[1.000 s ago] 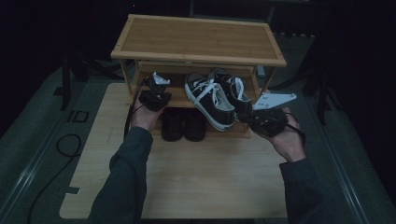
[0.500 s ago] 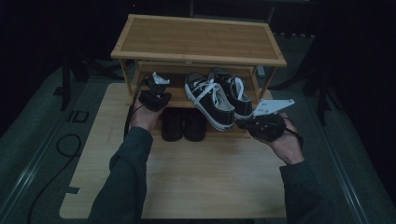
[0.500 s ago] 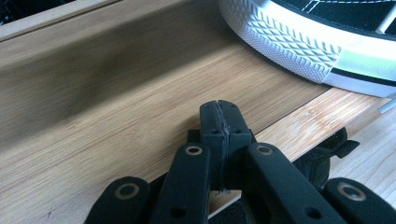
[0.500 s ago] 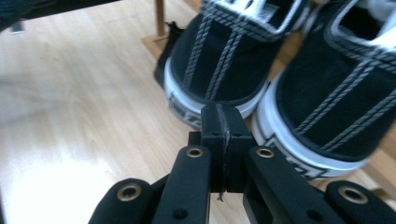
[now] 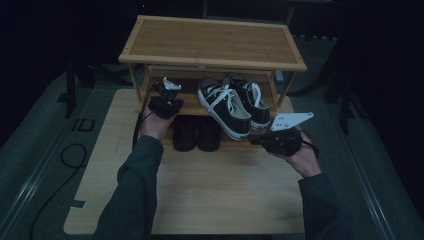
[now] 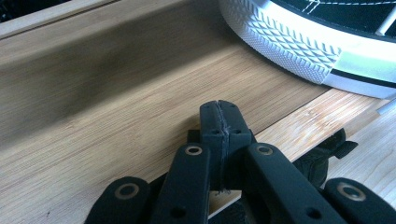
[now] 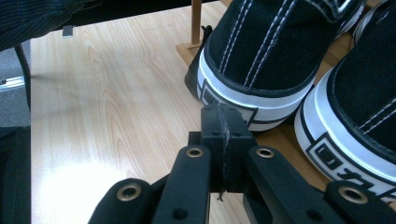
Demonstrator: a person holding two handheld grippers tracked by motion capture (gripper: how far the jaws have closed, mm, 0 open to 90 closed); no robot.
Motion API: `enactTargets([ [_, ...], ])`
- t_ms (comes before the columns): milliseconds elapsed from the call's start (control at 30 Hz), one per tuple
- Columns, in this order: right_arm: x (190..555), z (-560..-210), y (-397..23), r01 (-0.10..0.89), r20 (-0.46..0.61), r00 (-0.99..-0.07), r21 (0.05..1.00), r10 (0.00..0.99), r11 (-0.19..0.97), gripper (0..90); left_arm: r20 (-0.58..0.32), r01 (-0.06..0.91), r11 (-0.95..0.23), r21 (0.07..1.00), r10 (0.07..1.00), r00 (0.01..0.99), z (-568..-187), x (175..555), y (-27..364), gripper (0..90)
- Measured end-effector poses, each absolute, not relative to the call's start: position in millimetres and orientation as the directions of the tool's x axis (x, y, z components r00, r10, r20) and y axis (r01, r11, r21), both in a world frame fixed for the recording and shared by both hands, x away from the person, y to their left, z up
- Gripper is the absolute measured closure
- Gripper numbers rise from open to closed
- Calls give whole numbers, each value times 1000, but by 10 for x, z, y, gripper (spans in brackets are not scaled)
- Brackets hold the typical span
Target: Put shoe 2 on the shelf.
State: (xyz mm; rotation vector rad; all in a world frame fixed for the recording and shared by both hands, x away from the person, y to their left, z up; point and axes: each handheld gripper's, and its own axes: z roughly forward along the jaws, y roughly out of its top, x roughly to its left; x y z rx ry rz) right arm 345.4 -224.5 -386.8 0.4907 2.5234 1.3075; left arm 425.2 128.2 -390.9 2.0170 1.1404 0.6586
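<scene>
The pair of black-and-white sneakers (image 5: pixel 232 105) is set on the middle shelf of the wooden shoe rack (image 5: pixel 210 42), heels overhanging its front edge, probably so they can be reached from the front. The right gripper (image 5: pixel 260 141) is held just behind those heels and the left gripper (image 5: pixel 161 86) over the shelf's bare left end; both have their jaws pressed together, nothing clasped.

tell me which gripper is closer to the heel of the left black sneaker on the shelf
Right. The right gripper sits just short of that sneaker heel, jaws shut. The left gripper is off beside its toe.
</scene>
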Motion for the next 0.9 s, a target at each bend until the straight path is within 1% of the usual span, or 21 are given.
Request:
enactTargets([
  [400,3483,-3916,-2207,174,-58,-918,830,392,530,900,38,510,-337,791,860,509,-3909,4275,1221,900],
  [800,3494,-3920,-2081,159,-44,-932,840,359,518,900,138,493,-409,768,857,496,-3895,4257,1105,900],
  [900,3500,-3919,-2048,158,-41,-935,842,354,515,900,146,493,-415,764,856,496,-3893,4258,1094,900],
])
